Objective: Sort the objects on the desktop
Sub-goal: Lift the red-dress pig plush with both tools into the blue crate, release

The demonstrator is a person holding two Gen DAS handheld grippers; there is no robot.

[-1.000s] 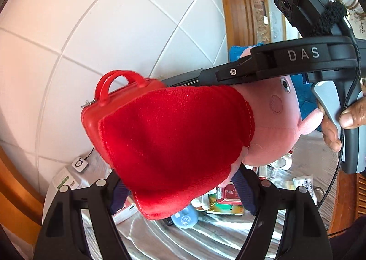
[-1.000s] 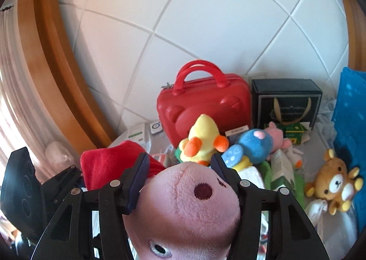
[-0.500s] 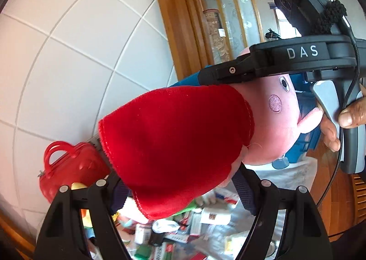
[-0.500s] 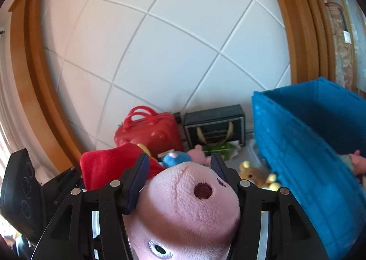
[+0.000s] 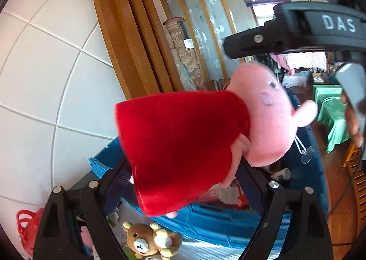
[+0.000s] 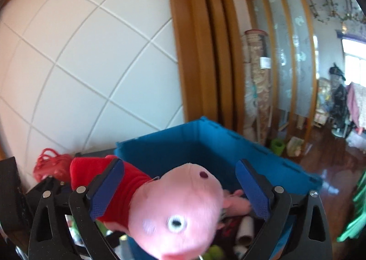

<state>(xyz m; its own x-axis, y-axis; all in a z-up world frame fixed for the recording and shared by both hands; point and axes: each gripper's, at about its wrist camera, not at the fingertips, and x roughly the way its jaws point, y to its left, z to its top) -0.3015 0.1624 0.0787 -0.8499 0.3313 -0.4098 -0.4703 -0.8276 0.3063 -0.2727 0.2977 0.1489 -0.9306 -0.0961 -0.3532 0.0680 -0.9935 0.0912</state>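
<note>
A pink pig plush in a red dress hangs above the blue bin. My left gripper has its jaws spread wide, the dress loose between them. My right gripper is also open, its blue pads standing off both sides of the pig's head. In the right wrist view the pig is blurred and sits over the bin's open mouth. Another pink toy lies inside the bin.
A brown bear plush lies on the table left of the bin. A red suitcase stands at the far left by the white tiled wall. A wooden door frame rises behind the bin.
Both grippers swung right from the cluttered table to over the blue bin. Both sets of jaws have opened and the pig is slipping out of them, blurred.
</note>
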